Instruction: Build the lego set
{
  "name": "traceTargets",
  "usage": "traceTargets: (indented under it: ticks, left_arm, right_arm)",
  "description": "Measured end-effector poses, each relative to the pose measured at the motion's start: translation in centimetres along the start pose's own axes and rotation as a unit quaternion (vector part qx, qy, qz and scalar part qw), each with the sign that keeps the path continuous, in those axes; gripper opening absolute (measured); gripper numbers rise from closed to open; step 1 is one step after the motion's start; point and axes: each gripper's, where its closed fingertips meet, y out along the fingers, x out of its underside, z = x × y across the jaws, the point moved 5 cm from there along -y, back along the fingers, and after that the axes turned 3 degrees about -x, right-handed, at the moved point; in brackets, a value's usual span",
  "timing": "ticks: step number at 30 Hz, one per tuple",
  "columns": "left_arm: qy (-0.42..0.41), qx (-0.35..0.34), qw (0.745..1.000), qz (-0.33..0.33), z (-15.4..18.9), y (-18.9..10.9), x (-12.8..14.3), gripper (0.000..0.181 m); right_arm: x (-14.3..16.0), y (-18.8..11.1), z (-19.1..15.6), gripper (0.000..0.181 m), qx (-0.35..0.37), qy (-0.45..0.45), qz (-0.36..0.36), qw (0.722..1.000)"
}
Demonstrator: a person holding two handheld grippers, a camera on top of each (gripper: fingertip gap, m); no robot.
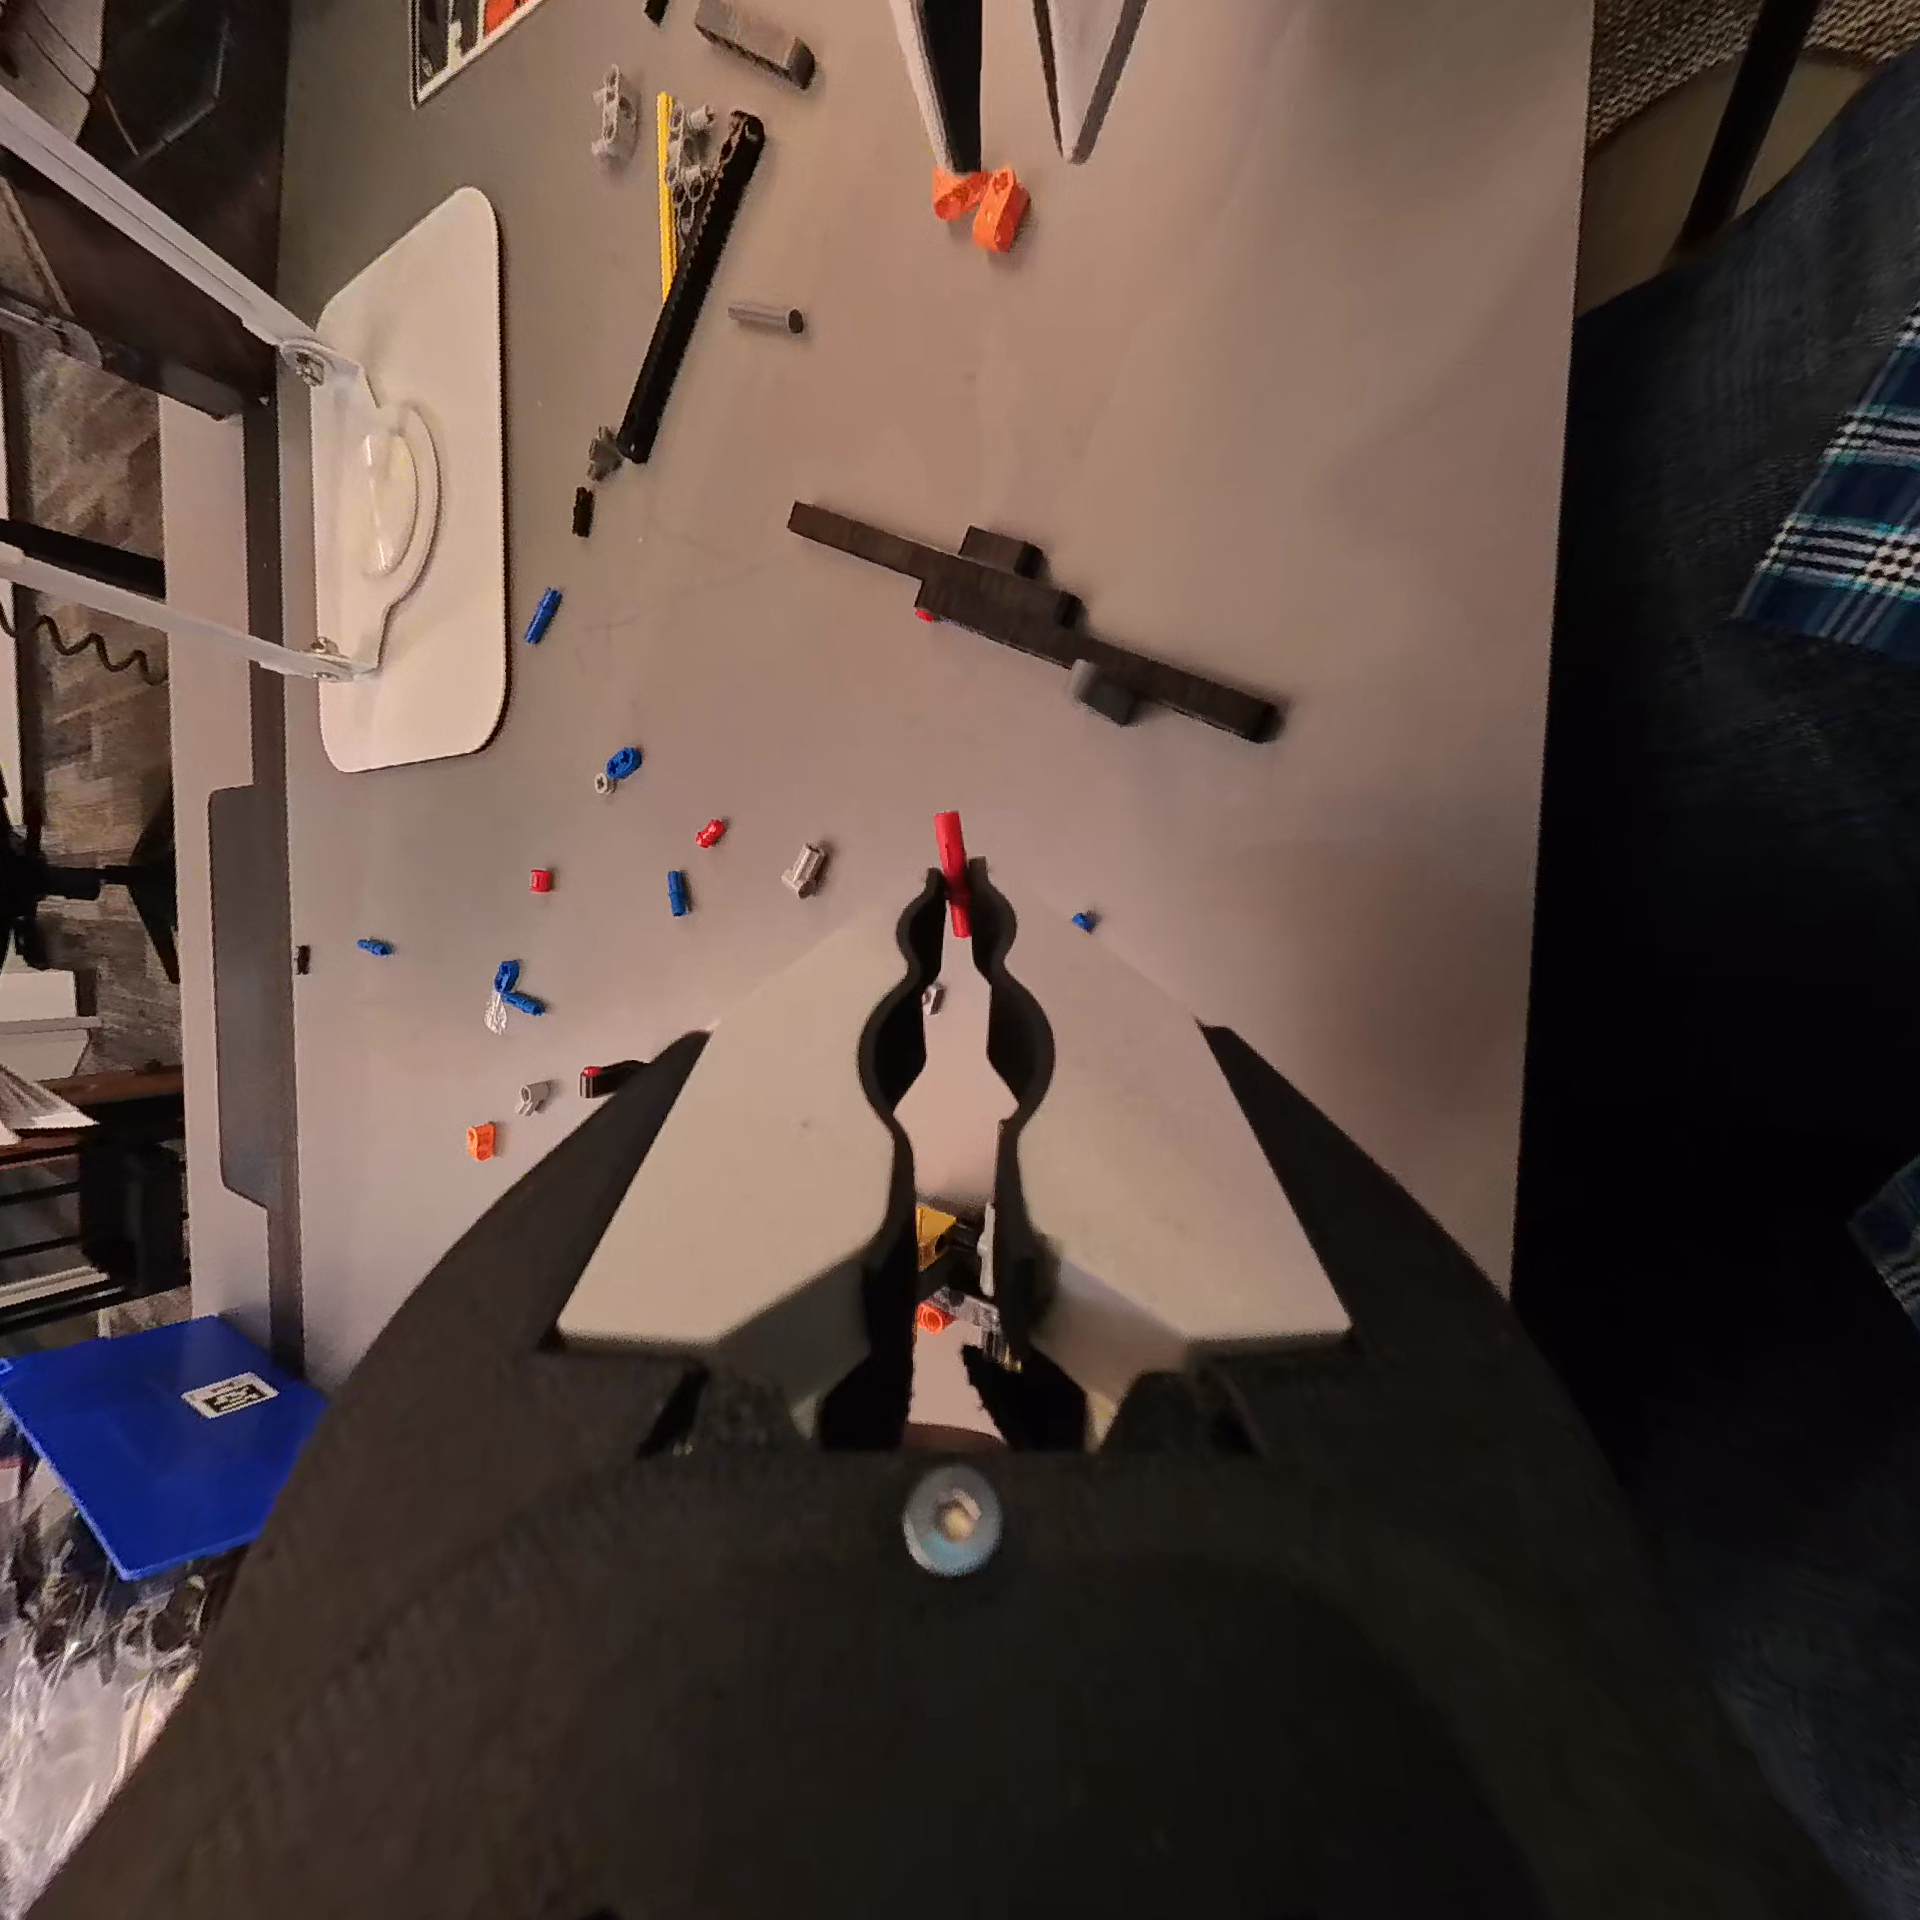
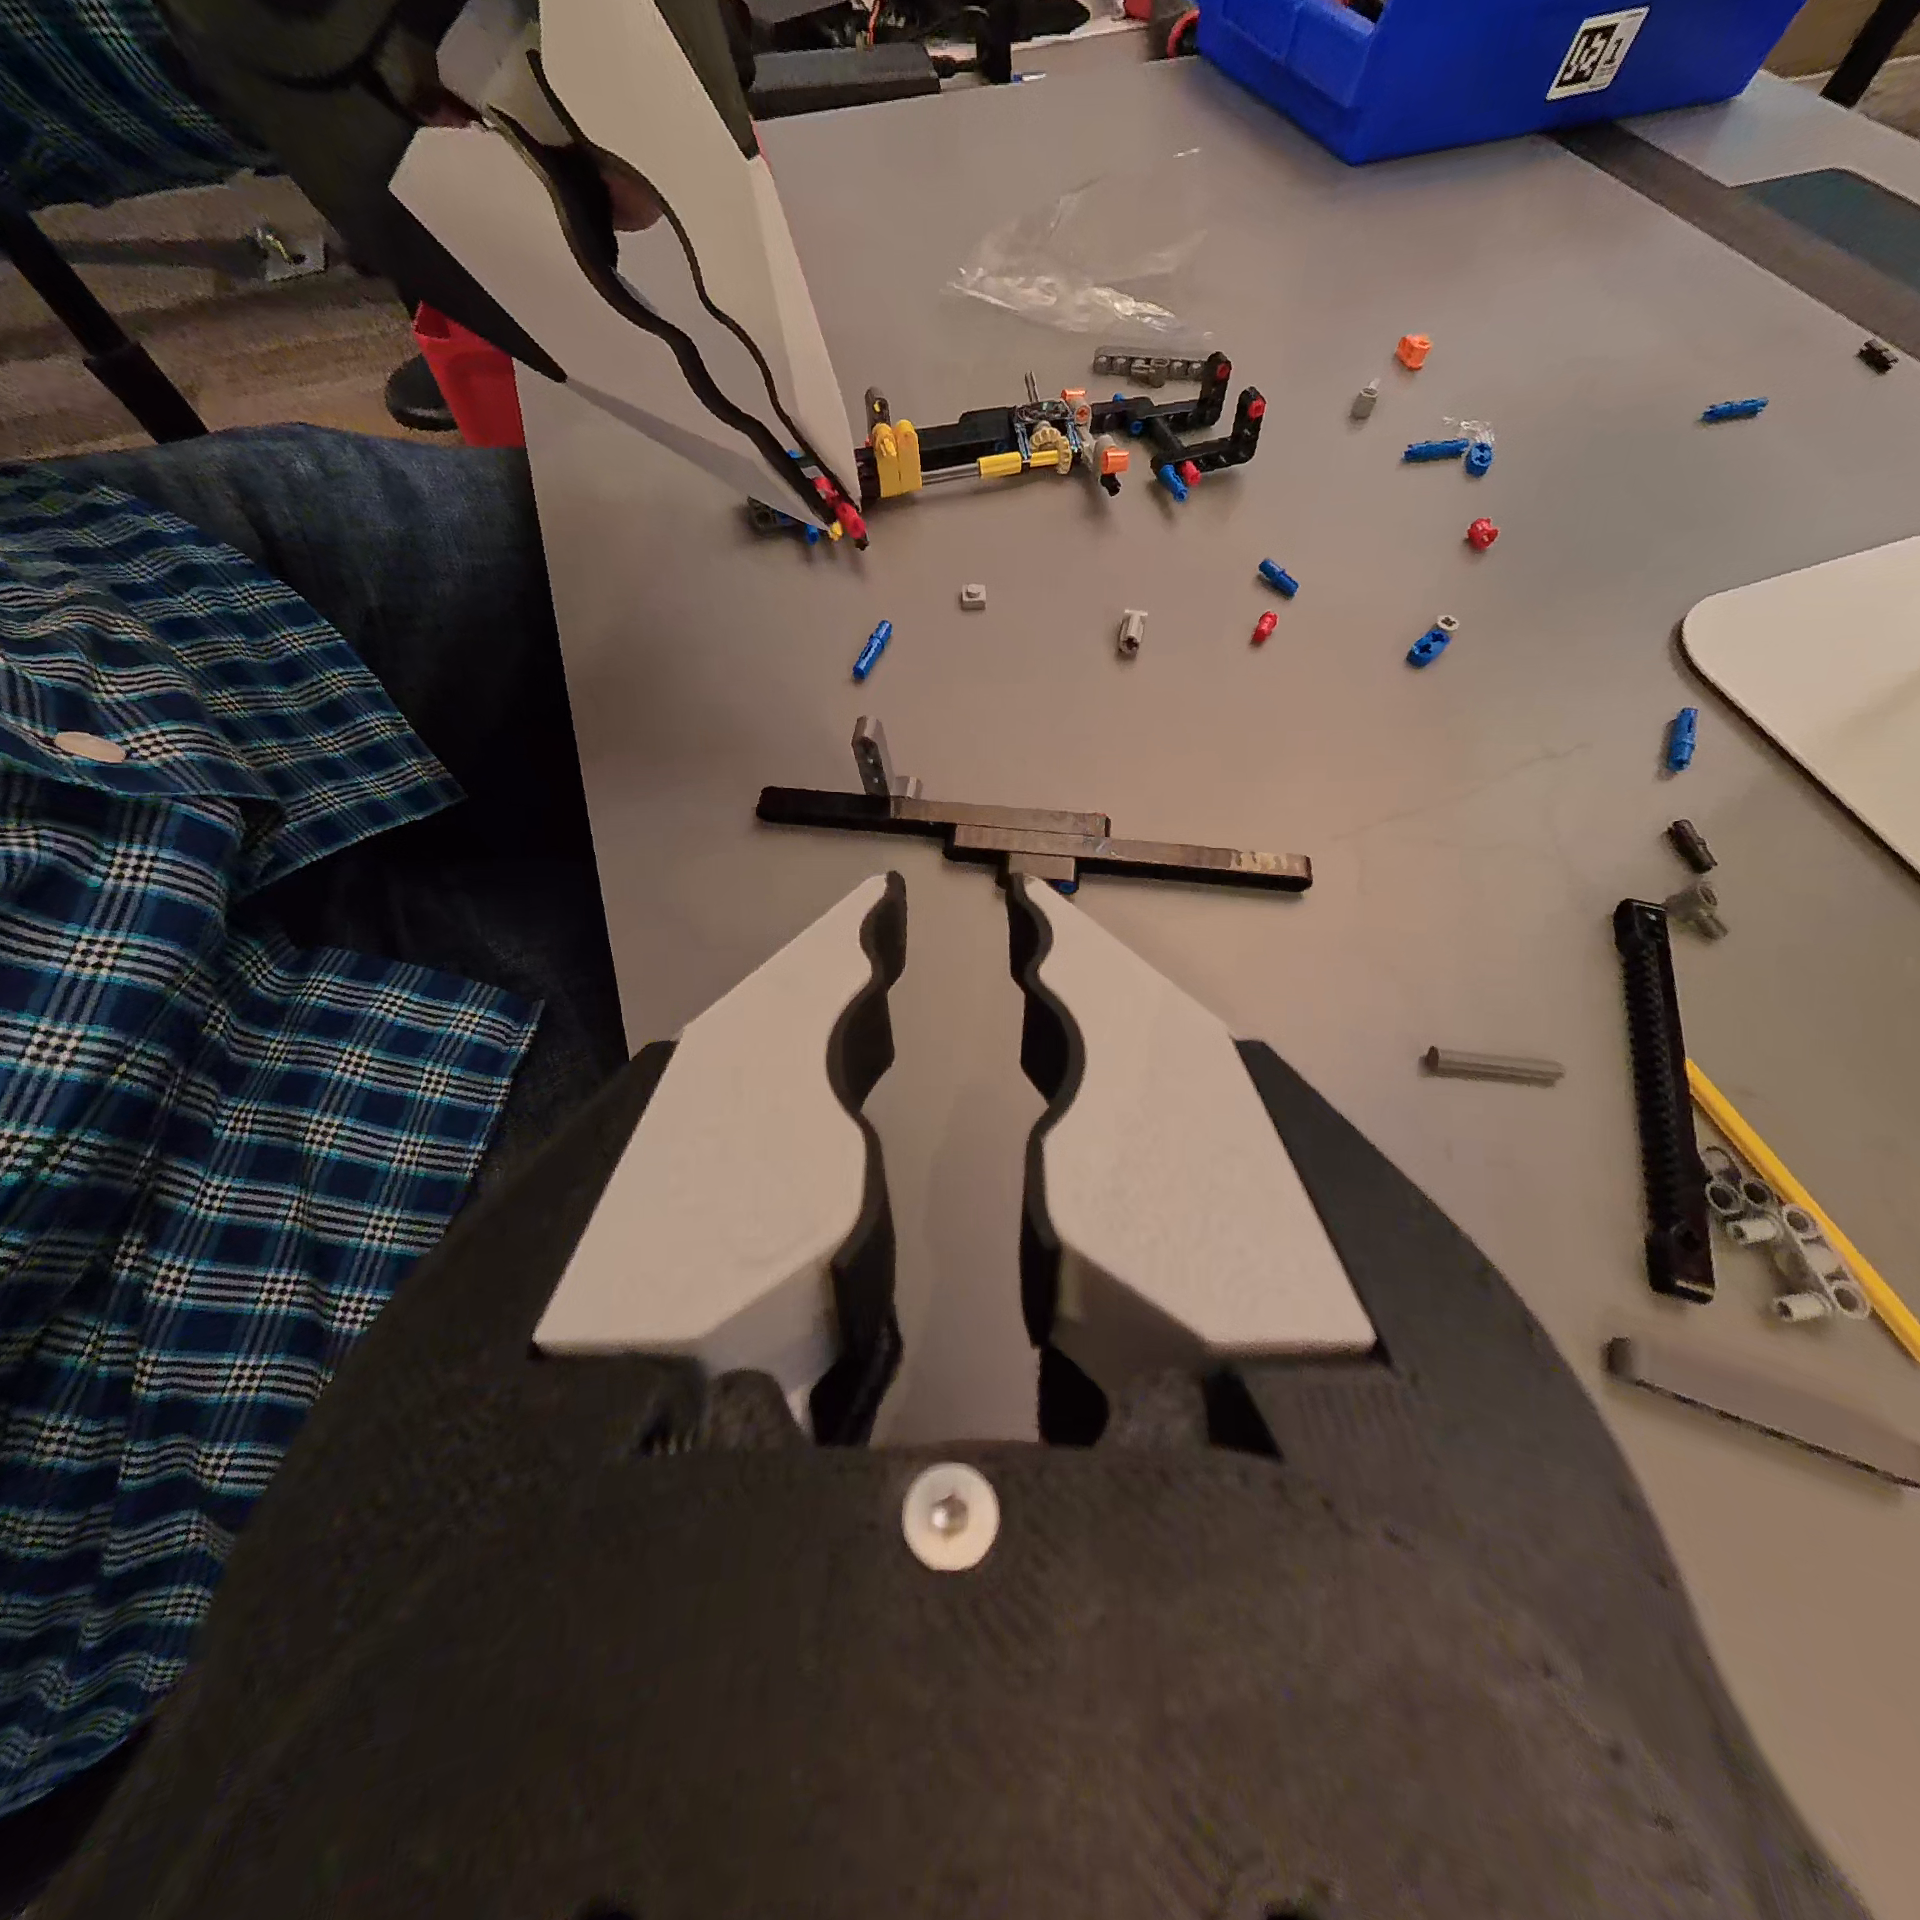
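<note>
While my two claws work over the grey table (image 2: 1455, 935), the biggest thing on it is the blue bin (image 2: 1455, 73) at the far edge, with a white mat (image 2: 1829, 665) lying flat near one side. Between the claws lies the black beam stack (image 2: 1029, 836), flat on the table, a grey bracket standing up at one end. Beyond it sits the half-built lego model (image 2: 1049, 442), black with yellow, blue and orange parts. A long black rack (image 2: 1662, 1101) lies beside a yellow rod (image 2: 1808, 1216), touching a cluster of light grey connectors.

My right claw (image 2: 956, 883) hovers just short of the beam stack, fingers apart with only table showing between them. My left claw (image 1: 958, 883) is pinched together on a red pin (image 1: 951, 868), which sticks out past the tips; in the right wrist view those tips (image 2: 836, 509) are down at the end of the model, though I cannot tell if they touch it.

Small blue, red and grey pins lie scattered around, and two orange connectors (image 1: 982, 197) sit under my right claw's tips.
</note>
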Motion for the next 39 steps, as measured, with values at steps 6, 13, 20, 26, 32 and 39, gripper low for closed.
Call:
traceTargets:
  ticks: [6,13,20,26,32,39]
  left_arm:
    - [0.002,0.001,1.0,0.003,0.0,0.1,-0.5,0.002]
    - [0.001,0.001,1.0,0.0,0.0,0.1,-0.3,0.002]
    - [-0.002,0.002,1.0,-0.006,0.0,0.0,0.0,0.002]
    - [-0.005,0.004,1.0,-0.011,0.1,0.1,0.2,0.002]
    - [-0.006,0.013,1.0,-0.016,0.3,0.4,0.7,0.002]
    - [0.004,0.035,0.999,-0.026,0.9,1.2,1.3,0.002]
  right_arm:
    - [0.3,-0.8,0.3,0.018,0.011,0.005,0.001,1.0]
    - [0.8,-1.7,0.5,0.019,0.024,0.011,0.003,1.0]
    - [1.2,-1.9,0.4,0.02,0.027,0.014,0.004,1.0]
    - [1.2,-1.9,0.3,0.02,0.028,0.01,0.001,1.0]
    - [1.5,-1.7,0.1,0.02,0.027,0.01,-0.003,1.0]
    - [1.8,-1.0,-0.3,0.021,0.019,0.007,-0.014,1.0]
